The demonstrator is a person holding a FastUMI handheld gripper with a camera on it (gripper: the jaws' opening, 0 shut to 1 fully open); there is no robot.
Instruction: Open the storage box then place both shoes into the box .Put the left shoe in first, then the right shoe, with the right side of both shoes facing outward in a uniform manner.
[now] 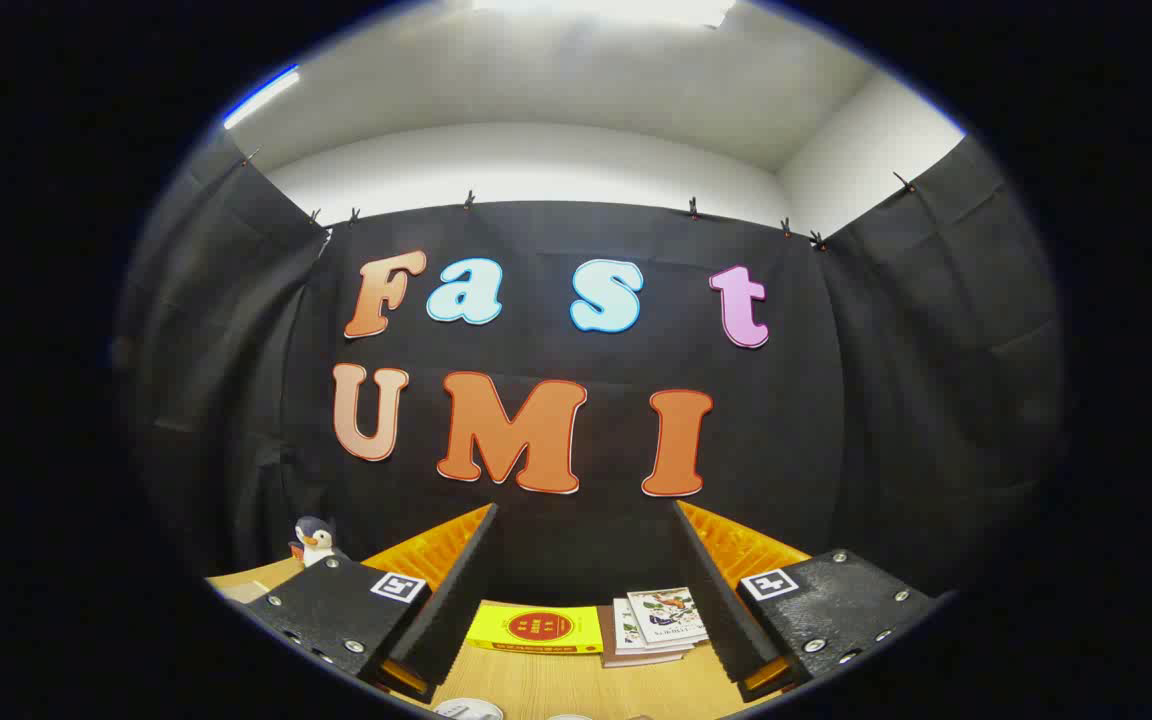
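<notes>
Gripper: fingers spread wide w/ nothing btwn them, black ridged pads inside, orange backs. Black textured mounts, each w/ a white tag bearing a black square pattern, plus silver screws. Table: light wood grain. Flat book btwn fingers: bright yellow, red round badge in centre, red strip along near edge. Book stack beside it: white covers w/ multicolour drawing (green, red), brownish one beneath. Penguin toy beyond left finger: grey-black head, white front, orange beak. Ceiling white.

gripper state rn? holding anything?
Gripper: open, fingers spread wide, holding nothing; yellow book and stacked booklets lie on the table beyond them.
</notes>
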